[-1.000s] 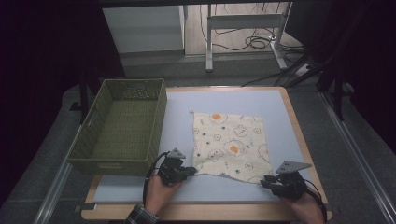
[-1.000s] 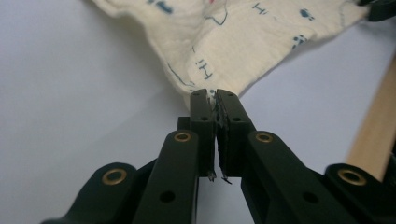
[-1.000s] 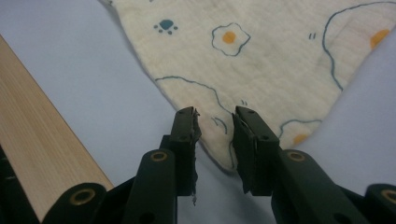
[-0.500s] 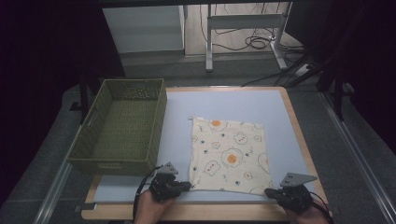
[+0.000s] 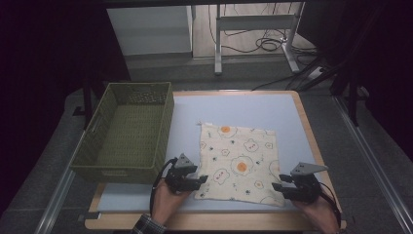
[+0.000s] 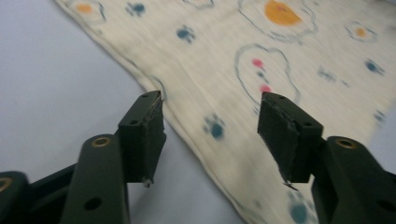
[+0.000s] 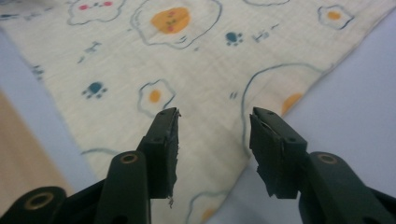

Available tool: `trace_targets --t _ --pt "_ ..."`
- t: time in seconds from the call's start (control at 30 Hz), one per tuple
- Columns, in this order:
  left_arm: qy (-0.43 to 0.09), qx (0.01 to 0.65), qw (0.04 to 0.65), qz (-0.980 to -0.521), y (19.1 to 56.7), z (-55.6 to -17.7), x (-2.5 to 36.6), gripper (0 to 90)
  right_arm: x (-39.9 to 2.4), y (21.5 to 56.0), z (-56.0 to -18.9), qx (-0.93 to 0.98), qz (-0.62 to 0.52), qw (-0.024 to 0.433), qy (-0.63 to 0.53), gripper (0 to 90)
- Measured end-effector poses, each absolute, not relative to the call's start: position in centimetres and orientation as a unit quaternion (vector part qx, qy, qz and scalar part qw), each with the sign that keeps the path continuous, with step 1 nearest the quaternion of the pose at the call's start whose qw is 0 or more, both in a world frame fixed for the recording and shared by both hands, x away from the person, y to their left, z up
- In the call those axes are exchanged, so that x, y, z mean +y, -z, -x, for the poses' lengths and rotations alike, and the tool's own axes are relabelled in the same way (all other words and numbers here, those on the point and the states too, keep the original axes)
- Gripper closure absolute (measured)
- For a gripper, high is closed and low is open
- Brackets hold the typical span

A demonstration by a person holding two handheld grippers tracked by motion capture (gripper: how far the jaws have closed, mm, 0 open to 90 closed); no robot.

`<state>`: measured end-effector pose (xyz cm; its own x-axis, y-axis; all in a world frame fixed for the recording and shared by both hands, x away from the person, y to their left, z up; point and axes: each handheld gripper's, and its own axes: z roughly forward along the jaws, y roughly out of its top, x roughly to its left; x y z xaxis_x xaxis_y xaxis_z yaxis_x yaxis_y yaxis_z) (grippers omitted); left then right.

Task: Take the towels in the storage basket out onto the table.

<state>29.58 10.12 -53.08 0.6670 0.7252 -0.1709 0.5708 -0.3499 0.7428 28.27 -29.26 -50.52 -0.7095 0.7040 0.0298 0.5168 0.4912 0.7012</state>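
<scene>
Item: cream square cotton cloth printed with fried eggs and paw marks (image 5: 238, 163), lay flat on the pale blue surface (image 5: 243, 109) beside a green woven basket (image 5: 127, 131). Light, limp, crease-prone; best pinched at near corners. Left gripper (image 5: 200, 180) and right gripper (image 5: 276, 186): jaws just opened, part-open over those corners, nothing held.

My jaws are black. The cloth (image 5: 238, 165) beneath them is cream, printed with orange-yolked fried eggs, dark blue paw prints and small pink dots. The basket (image 5: 127, 131) is olive green, the table (image 5: 253, 109) pale blue with a tan wooden edge.
</scene>
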Motion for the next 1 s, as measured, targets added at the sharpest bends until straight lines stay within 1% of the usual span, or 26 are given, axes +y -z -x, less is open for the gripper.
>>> trace_targets --t 0.1,0.17,0.2,0.27,0.3,0.37,0.4,0.47,0.53,0.57,0.63,0.7,0.83,0.93,1.0 --pt "-0.102 0.395 0.409 -0.816 52.9 -30.4 9.8 37.0 -29.0 50.5 -28.9 0.852 -0.362 0.133 -0.355 49.3" --pt "-0.112 0.389 0.405 -0.820 52.7 -31.2 9.4 36.7 -28.9 50.4 -29.6 0.845 -0.372 0.146 -0.355 47.4" --pt "-0.118 0.386 0.402 -0.821 52.5 -32.1 9.1 35.0 -29.1 50.4 -30.6 0.839 -0.387 0.135 -0.358 44.6" --pt "-0.121 0.388 0.401 -0.821 52.4 -32.5 9.0 35.0 -29.2 50.4 -31.1 0.835 -0.395 0.132 -0.361 43.8" --pt "-0.124 0.386 0.401 -0.821 52.3 -32.9 8.9 35.0 -29.4 50.4 -32.1 0.832 -0.400 0.126 -0.364 41.1" --pt "-0.129 0.385 0.401 -0.821 52.0 -33.8 8.7 35.0 -29.4 50.5 -32.6 0.830 -0.405 0.126 -0.363 40.8" --pt "-0.132 0.384 0.401 -0.821 51.9 -34.3 8.6 35.0 -29.4 50.5 -33.7 0.829 -0.410 0.121 -0.360 41.1" --pt "-0.136 0.383 0.400 -0.822 51.6 -35.4 8.4 35.0 -29.3 50.5 -34.2 0.829 -0.413 0.116 -0.359 41.1" --pt "-0.138 0.387 0.396 -0.821 51.5 -37.0 8.3 35.4 -28.9 50.6 -35.6 0.829 -0.415 0.129 -0.351 41.2" --pt "-0.138 0.387 0.396 -0.821 51.5 -37.0 8.3 35.5 -28.9 50.6 -35.6 0.829 -0.415 0.129 -0.351 41.2" --pt "-0.141 0.393 0.393 -0.819 51.5 -38.1 8.3 36.0 -28.6 50.6 -36.5 0.830 -0.417 0.140 -0.344 44.0" --pt "-0.143 0.399 0.391 -0.817 51.6 -39.1 8.5 36.3 -28.4 50.6 -37.4 0.829 -0.418 0.139 -0.344 45.9" --pt "-0.144 0.408 0.391 -0.812 51.9 -40.7 8.6 39.8 -28.2 50.3 -39.0 0.827 -0.419 0.164 -0.336 46.4" --pt "-0.165 0.405 0.381 -0.815 52.1 -41.4 8.4 41.7 -28.0 50.1 -39.9 0.825 -0.418 0.178 -0.335 47.5" --pt "-0.173 0.410 0.378 -0.812 52.2 -41.9 8.5 43.4 -27.9 50.1 -40.3 0.825 -0.417 0.186 -0.332 50.3"
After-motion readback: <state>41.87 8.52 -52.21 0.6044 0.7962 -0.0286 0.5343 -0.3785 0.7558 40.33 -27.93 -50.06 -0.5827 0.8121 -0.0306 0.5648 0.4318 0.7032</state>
